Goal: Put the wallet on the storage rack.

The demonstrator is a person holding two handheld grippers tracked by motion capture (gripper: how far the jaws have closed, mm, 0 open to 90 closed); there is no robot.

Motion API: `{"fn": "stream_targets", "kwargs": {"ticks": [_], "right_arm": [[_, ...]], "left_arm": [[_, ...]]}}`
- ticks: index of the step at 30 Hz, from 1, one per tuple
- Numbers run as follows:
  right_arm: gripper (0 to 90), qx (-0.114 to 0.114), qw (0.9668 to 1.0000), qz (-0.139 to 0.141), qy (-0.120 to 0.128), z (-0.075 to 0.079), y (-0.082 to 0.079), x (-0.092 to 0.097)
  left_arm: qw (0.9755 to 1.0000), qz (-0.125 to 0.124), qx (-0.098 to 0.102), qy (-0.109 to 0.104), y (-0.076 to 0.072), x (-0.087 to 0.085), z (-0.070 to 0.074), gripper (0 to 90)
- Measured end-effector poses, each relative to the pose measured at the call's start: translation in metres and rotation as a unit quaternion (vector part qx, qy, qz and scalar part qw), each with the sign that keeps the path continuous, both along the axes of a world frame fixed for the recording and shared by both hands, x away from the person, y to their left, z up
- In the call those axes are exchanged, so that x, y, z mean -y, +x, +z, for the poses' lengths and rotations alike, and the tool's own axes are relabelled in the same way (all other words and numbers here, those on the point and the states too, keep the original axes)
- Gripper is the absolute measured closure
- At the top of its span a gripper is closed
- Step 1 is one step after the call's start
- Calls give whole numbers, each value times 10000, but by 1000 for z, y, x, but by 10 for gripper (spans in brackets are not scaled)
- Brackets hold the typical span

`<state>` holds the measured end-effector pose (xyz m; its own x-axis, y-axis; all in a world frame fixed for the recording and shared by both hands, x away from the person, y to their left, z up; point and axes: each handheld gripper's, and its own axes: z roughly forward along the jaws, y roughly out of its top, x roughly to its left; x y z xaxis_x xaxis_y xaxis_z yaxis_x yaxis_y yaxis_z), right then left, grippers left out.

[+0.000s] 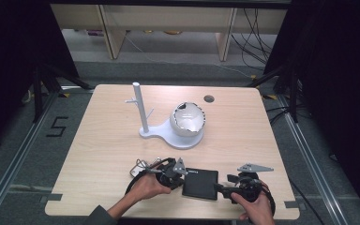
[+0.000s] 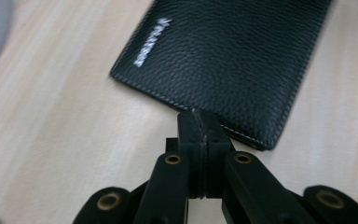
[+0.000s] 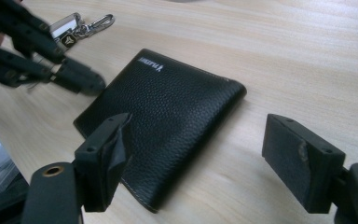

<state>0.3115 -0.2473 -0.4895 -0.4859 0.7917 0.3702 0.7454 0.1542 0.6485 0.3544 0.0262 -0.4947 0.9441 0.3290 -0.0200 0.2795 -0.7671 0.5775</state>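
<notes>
Two tongs flank black wallet [image 1: 200, 183].

Black leather wallet [image 3: 168, 126]: small pale stamped brand word at one corner, letters too blurred to read. Floor [image 1: 37, 140], left of the table [image 1: 112, 140]: black numeral "5" [image 1: 57, 126].

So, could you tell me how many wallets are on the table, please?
1: the black wallet lies flat near the table's front edge, between the left gripper and the right gripper.

Lab: taped floor [image 1: 56, 126], loose cables [image 1: 255, 35] (black curtains [image 1: 337, 70]).
</notes>
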Motion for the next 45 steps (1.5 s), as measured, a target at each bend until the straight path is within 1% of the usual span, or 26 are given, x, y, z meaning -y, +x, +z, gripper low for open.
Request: {"fn": "stream_targets", "kwargs": {"ticks": [1,2,3,4,5,6,7,8,9,11,14,15,16,17,20,24,27,28,30,34,35,37,38,39,40,45], "right_arm": [[268,153,9998,120,13,-2,4,2],[278,112,9999,122,38,-3,6,2],[289,112,9999,117,-21,-2,7,3],[303,77,9999,87,60,-3,9,2],[314,68,9999,101,-23,-2,10,3],[323,80,9999,108,-30,-3,12,3],[323,80,9999,108,-30,-3,12,3],[359,31,9999,133,20,-4,16,4],[364,4,9999,101,-18,-5,18,4],[404,-51,9998,176,32,-6,23,4],[440,-128,9997,213,6,-7,30,1],[448,-330,9993,133,84,-7,31,-2],[462,-200,9996,216,8,-9,34,-1],[472,-185,9994,285,37,-10,36,-2],[492,-258,9993,278,75,-10,39,-6],[518,-339,9990,276,50,-13,43,-7],[526,-445,9986,241,130,-15,45,-8],[528,-494,9982,256,204,-16,46,-8],[547,-577,9973,174,414,-19,49,-6],[586,-734,9952,-14,642,-22,50,-4],[608,-758,9940,6,788,-22,50,-3],[626,-780,9933,-15,852,-22,49,-2],[656,-798,9916,-79,1017,-21,50,1],[668,-802,9906,-125,1096,-22,50,2],[676,-784,9899,-56,1177,-21,49,3],[687,-772,9888,-179,1261,-22,50,3]], "left_arm": [[10000,-40,14,5,-1,1,0,889],[10000,-63,-8,-21,-4,2,0,889],[9999,-93,-33,-28,-6,4,0,889],[9999,-139,-40,-42,-7,5,0,889],[9998,-165,-84,-46,-9,6,0,889],[9996,-235,-95,-81,-12,9,-1,887],[9996,-235,-95,-81,-12,9,-1,882],[9996,-255,-98,-81,-13,11,-1,882],[9996,-267,-107,-83,-13,11,-1,881],[9996,-250,-106,-85,-14,12,-1,882],[9996,-251,-118,-85,-13,12,-1,883],[9996,-249,-118,-85,-13,12,-1,883],[9996,-246,-118,-85,-14,12,-1,883],[9996,-244,-118,-83,-14,12,-1,884],[9996,-241,-123,-79,-14,12,-1,886],[9996,-232,-112,-75,-14,13,-2,886],[9996,-228,-115,-71,-14,13,-2,888],[9996,-238,-113,-73,-14,13,-2,888],[9996,-244,-114,-79,-14,13,-2,891],[9997,-232,-94,-77,-15,14,-2,892],[9997,-238,-87,-73,-15,14,-2,892],[9996,-239,-85,-76,-15,14,-2,892],[9997,-238,-79,-65,-15,14,-2,892],[9997,-240,-73,-68,-15,15,-2,892],[9996,-255,-65,-64,-15,15,-2,893],[9996,-259,-53,-58,-16,15,-2,892]]}}
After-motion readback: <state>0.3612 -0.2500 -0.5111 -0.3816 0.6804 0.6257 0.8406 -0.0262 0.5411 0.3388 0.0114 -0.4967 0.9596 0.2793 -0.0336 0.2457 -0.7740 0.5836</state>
